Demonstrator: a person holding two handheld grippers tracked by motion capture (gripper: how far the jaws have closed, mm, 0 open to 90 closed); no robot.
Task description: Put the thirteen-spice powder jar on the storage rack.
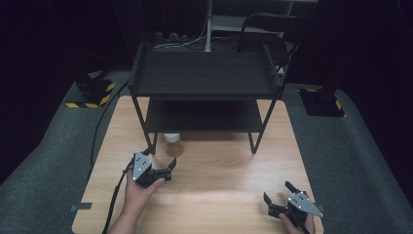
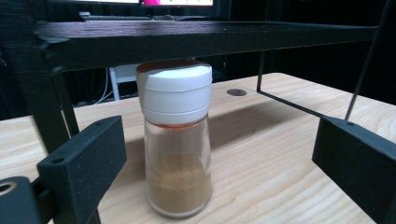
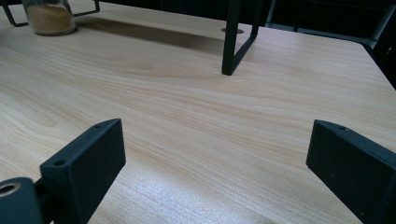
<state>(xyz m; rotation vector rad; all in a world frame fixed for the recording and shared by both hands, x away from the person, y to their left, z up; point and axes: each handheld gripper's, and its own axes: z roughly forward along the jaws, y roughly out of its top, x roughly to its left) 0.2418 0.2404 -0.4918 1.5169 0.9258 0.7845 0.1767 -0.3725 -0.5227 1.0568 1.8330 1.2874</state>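
A glass spice jar (image 1: pixel 173 145) with a white cap and brown powder stands upright on the wooden table (image 1: pixel 219 165), under the front left edge of the black rack (image 1: pixel 204 73). My left gripper (image 1: pixel 159 157) is open and points at the jar from close by. In the left gripper view the jar (image 2: pixel 177 140) stands centred in the gap of the left gripper (image 2: pixel 219 154), and neither jaw touches it. My right gripper (image 1: pixel 277 191) rests open near the table's front right corner with nothing between its jaws. In the right gripper view the right gripper (image 3: pixel 215 158) faces bare wood, with the jar (image 3: pixel 49 16) far off at the upper left.
The two-shelf rack stands at the back of the table, its lower shelf (image 2: pixel 187 39) just above the jar's cap. A rack leg (image 3: pixel 231 46) stands ahead of my right gripper. A chair (image 1: pixel 272 29) stands behind the rack. Grey carpet (image 1: pixel 370 161) surrounds the table.
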